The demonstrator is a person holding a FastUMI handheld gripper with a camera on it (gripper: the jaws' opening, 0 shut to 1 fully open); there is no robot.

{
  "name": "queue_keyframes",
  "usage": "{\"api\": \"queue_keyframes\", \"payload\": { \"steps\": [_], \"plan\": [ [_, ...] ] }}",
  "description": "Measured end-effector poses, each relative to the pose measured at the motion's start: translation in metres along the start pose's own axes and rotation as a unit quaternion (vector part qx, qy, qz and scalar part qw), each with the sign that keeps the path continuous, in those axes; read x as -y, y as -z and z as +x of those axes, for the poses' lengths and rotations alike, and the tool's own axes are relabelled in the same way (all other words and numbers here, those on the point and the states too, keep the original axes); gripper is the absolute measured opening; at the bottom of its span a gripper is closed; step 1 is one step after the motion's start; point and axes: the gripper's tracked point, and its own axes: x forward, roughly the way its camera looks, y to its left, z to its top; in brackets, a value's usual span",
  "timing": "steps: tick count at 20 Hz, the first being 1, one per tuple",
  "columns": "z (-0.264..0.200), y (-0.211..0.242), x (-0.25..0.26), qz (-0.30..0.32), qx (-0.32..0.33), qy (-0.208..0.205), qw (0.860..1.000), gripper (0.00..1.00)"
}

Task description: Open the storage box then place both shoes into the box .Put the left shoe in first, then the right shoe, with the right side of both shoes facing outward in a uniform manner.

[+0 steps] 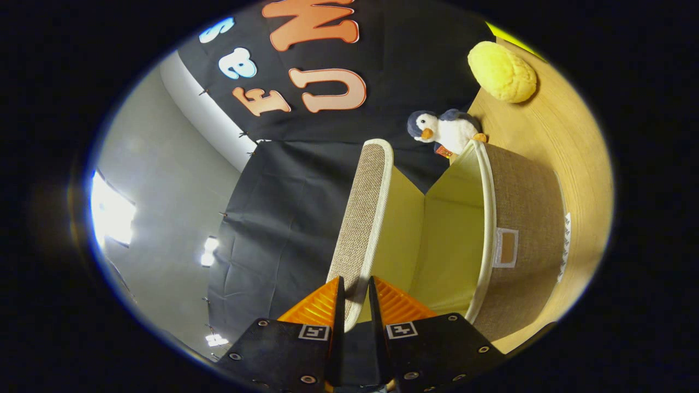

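A storage box covered in coarse, woven grey-brown cloth, trimmed in smooth cream edging, with a matt pale yellow lining. Its raised lid has the same rough weave. The gripper fingers, closed on the lid's edge, are ridged orange plastic on matt black bodies. The table is light, smooth wood grain. A fluffy plush penguin and a pebbly yellow ball rest on it.

The lid's near edge is hidden between the tongs; the penguin toy's base is masked by the storage box.
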Motion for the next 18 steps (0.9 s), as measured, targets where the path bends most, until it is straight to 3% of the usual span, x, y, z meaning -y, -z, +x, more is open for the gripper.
{"api": "queue_keyframes", "payload": {
  "steps": [3,6,9,10,11,18],
  "plan": [
    [0.007,-0.002,-0.015,0.002,0.017,-0.007,1.000,0.24],
    [0.019,-0.004,-0.050,-0.008,0.027,-0.044,0.999,0.23],
    [0.045,0.000,-0.053,-0.043,0.017,-0.011,0.999,0.23],
    [0.052,0.003,-0.057,-0.055,0.013,-0.004,0.998,0.12],
    [0.060,0.008,-0.063,-0.062,0.005,-0.004,0.998,0.10],
    [0.134,0.034,-0.076,-0.117,-0.028,0.039,0.992,0.12]
  ]
}}
